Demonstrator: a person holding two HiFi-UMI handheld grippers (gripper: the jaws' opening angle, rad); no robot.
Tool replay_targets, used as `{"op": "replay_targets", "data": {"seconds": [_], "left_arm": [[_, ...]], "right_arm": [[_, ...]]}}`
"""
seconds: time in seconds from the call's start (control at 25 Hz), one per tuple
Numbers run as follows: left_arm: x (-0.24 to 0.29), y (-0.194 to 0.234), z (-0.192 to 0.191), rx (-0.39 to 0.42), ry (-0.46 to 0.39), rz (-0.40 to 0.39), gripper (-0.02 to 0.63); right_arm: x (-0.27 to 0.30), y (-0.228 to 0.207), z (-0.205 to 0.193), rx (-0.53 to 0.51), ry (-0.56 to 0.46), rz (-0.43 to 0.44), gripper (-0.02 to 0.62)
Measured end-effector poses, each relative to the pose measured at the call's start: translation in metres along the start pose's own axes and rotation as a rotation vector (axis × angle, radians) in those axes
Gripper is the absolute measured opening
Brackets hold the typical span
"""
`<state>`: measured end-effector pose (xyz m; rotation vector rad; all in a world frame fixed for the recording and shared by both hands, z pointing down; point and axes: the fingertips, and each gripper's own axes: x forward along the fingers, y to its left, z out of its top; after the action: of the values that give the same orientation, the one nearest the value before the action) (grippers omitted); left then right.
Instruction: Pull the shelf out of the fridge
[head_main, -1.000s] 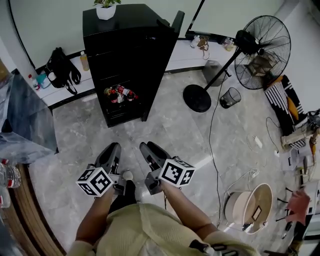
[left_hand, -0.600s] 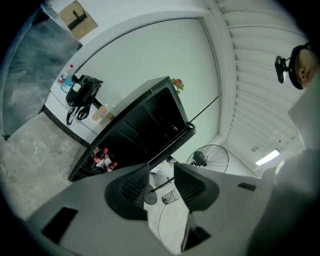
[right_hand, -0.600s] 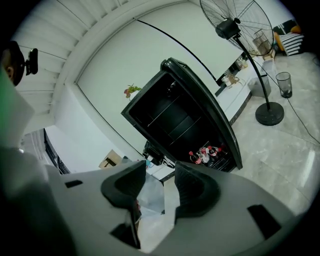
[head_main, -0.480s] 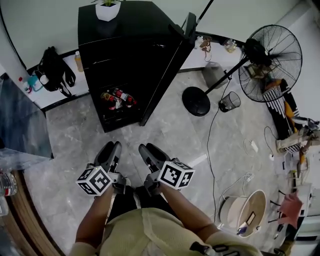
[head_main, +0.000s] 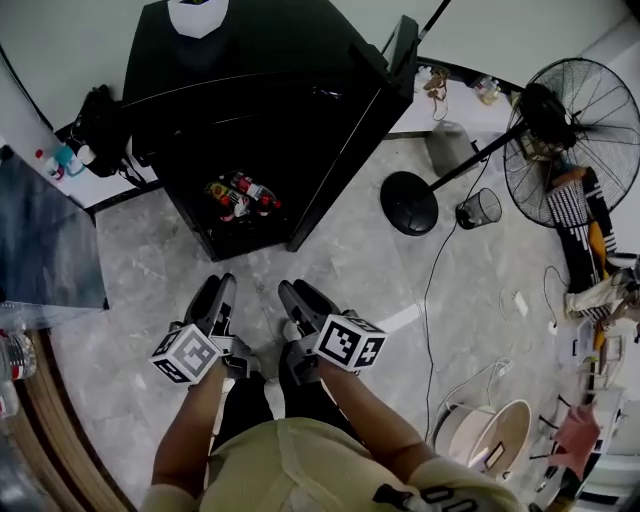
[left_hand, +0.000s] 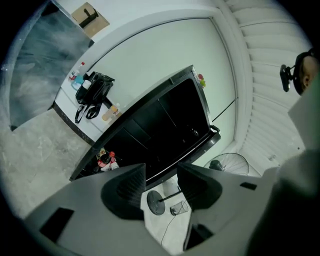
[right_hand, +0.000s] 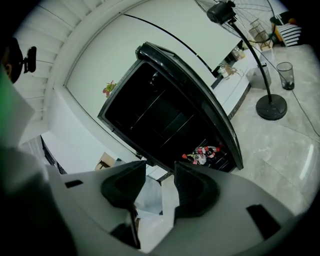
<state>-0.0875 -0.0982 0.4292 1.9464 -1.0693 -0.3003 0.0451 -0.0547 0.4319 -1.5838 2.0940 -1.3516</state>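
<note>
Fridge (head_main: 270, 110) is closer now, door (head_main: 352, 145) open, and the left claw (head_main: 215, 284) just spread wide to match the right claw (head_main: 297, 292), both empty, so pulling hasn't started.

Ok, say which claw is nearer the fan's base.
Right. The right claw is down-left of the fan base; the left claw, jaws just opening and empty, is farther left.
</note>
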Motion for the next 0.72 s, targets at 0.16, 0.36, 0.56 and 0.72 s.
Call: {"op": "replay_targets", "data": {"seconds": [0.16, 0.36, 0.56, 0.72], "left_arm": [[0.03, 0.007, 0.008, -0.023, -0.105, 0.061, 0.179], [0.067, 0.011, 0.003, -0.009, -0.146, 0.096, 0.179], [0.097, 0.033, -0.002, -0.026, -0.161, 0.145, 0.179], [0.116, 0.049, -0.004, -0.055, -0.194, 0.182, 0.179]], "right_arm": [[0.016, -0.022, 0.022, -0.018, 0.026, 0.004, 0.172], [0.041, -0.052, 0.04, -0.046, 0.064, 0.006, 0.171], [0.068, -0.077, 0.048, -0.065, 0.102, 0.009, 0.17], [0.084, -0.093, 0.053, -0.098, 0.128, 0.011, 0.17]]}}
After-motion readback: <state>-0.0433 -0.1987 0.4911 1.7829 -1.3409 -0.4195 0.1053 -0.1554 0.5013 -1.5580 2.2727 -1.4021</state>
